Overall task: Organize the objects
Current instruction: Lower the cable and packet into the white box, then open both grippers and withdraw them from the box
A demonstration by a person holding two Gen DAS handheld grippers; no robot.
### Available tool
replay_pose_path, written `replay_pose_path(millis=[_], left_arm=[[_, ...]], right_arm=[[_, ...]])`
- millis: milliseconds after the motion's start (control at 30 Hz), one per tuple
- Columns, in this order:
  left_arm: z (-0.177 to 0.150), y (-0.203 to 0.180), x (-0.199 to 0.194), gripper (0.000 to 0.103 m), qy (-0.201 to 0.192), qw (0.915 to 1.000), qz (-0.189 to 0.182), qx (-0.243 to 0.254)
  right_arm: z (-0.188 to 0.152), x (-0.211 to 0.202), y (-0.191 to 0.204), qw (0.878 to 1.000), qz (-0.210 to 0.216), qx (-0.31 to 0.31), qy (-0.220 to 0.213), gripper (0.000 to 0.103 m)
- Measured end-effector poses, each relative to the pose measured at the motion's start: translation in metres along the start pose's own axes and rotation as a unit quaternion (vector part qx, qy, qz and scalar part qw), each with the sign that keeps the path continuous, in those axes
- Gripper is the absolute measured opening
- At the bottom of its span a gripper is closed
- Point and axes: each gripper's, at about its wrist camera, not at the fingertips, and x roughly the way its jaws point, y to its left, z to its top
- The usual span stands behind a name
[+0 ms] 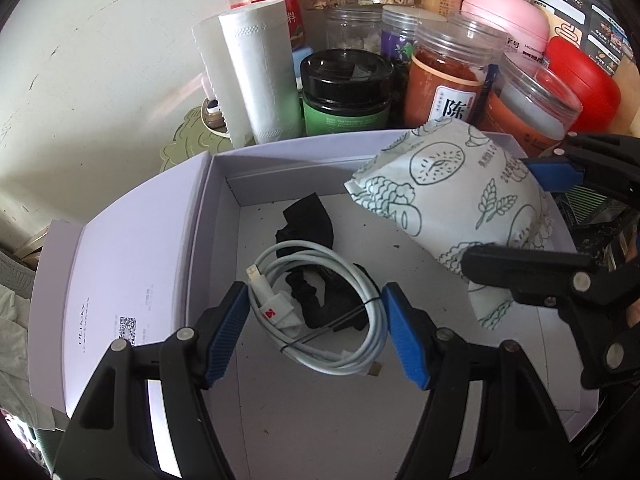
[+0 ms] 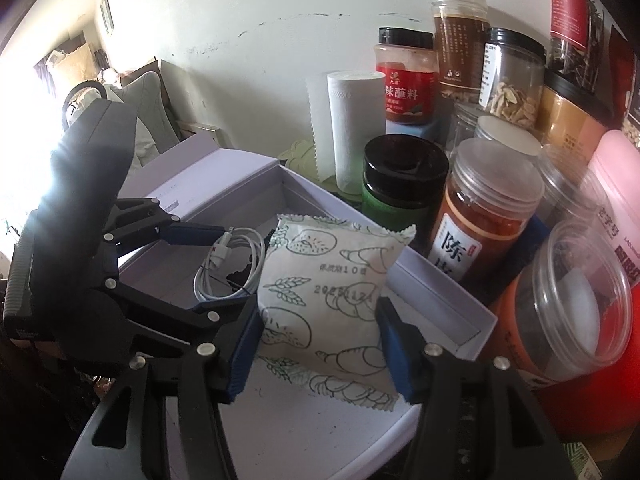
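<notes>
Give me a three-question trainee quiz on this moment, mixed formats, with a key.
1. What lies between the fingers of the left gripper? A) cable B) spoon C) cup
2. True or false: the box is shut.
3. Fill in: the right gripper straddles the ___.
Key: 1 A; 2 false, it is open; 3 packet.
</notes>
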Motion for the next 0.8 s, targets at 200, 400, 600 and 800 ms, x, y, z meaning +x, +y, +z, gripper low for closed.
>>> replay_pose_path(millis=[200,400,600,800], left_arm=[[-0.004,-0.001,-0.003,0.073,0.005,0.9999,0.011,-0.006],[-0.011,-0.006,-0.012,0.079,0.004,0.9998,0.017,-0.002],[-0.013,-0.008,-0.027,0.079,-0.002,0.9997,0.020,-0.009],[-0.013,-0.005,-0.050,0.079,-0.015,0.9993,0.031,-0.018]], right_arm=[[0.000,-0.003,0.000,1.000,-0.015,0.005,0.004,0.070],[-0.003,-0.007,-0.002,1.000,-0.024,0.011,0.010,0.071],[-0.003,-0.020,0.001,0.999,-0.034,0.009,0.006,0.073],[-0.001,-0.037,0.002,0.999,-0.050,0.010,-0.002,0.075]])
